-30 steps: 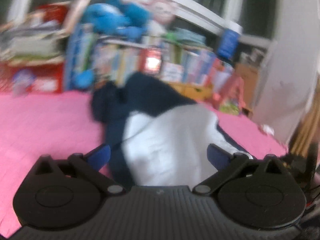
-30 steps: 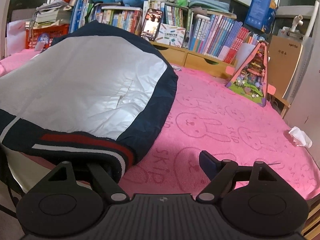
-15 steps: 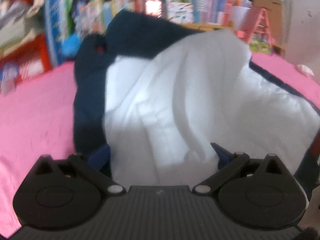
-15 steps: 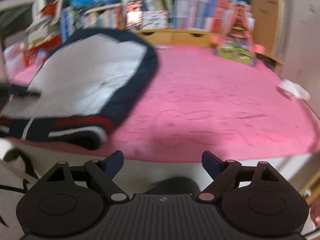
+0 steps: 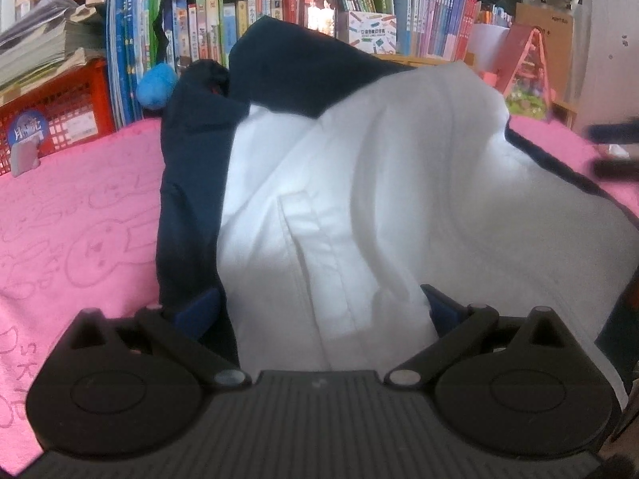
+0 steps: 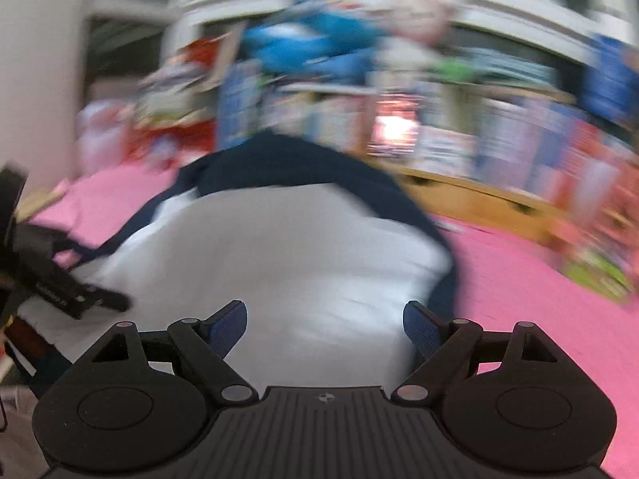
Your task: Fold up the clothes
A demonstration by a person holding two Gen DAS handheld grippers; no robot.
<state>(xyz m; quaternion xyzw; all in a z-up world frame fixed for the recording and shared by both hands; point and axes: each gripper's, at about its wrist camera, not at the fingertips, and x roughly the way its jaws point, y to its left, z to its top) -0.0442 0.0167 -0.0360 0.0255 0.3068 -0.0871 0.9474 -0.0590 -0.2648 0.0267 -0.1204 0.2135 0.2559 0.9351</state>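
Note:
A navy jacket with a white lining (image 5: 379,199) lies inside out on the pink blanket (image 5: 80,219). My left gripper (image 5: 319,307) is open, its blue pads on either side of the jacket's near hem; the cloth lies between the fingers. In the blurred right wrist view the same jacket (image 6: 279,247) lies in front of my right gripper (image 6: 325,327), which is open and empty just above the white lining. The left gripper's body shows at that view's left edge (image 6: 52,279).
A bookshelf (image 5: 359,20) with books and plush toys runs along the back. A red crate (image 5: 52,111) stands at the left. A pink toy house (image 5: 523,72) stands at the back right. The pink blanket (image 6: 539,299) extends to the right of the jacket.
My right gripper has swung from the bed's edge back over the jacket, still open. My left gripper has moved closer onto the jacket's near hem.

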